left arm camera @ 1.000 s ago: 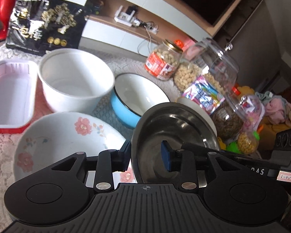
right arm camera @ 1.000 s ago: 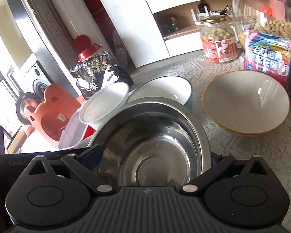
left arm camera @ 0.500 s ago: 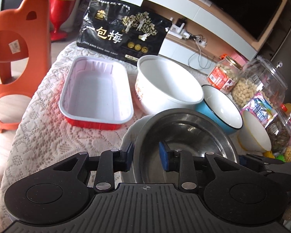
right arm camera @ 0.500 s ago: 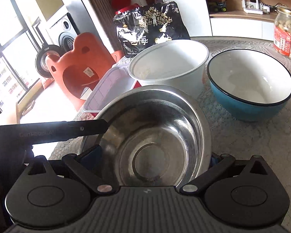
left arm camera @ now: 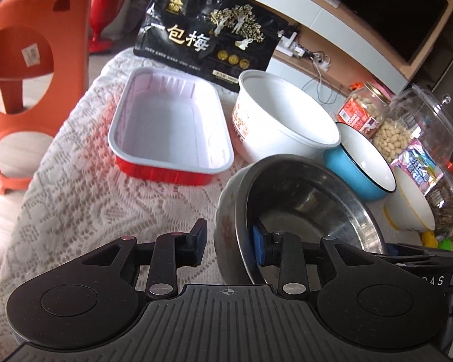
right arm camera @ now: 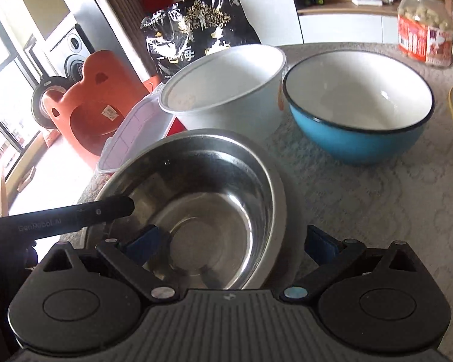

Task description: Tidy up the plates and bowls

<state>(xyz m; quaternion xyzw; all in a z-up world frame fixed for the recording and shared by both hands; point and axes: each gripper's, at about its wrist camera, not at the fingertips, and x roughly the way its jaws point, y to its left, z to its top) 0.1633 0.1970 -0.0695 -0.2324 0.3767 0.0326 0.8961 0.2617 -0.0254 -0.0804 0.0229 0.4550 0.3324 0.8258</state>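
Lace table (left arm camera: 75,199): five bowls (left arm camera: 305,208) (one steel).

Left tool (left arm camera: 228,246) straddles the near rim of the steel bowl (left arm camera: 305,208), jaws just opening, outer pad clear of the wall. Steel bowl sits nested in a floral bowl (left arm camera: 226,211). Red tray (left arm camera: 172,129) at 11 o'clock, white bowl (left arm camera: 284,120) at 12, blue bowl (left arm camera: 362,169) at 2, on lace tabletop (left arm camera: 84,187).

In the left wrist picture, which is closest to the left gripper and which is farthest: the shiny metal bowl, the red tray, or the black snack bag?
From the left gripper:
1. Metal bowl, its rim between the jaws, just right of centre.
2. Red tray, farther back on the lace cloth, a little left.
3. Black snack bag, standing behind the tray at the table's far edge.
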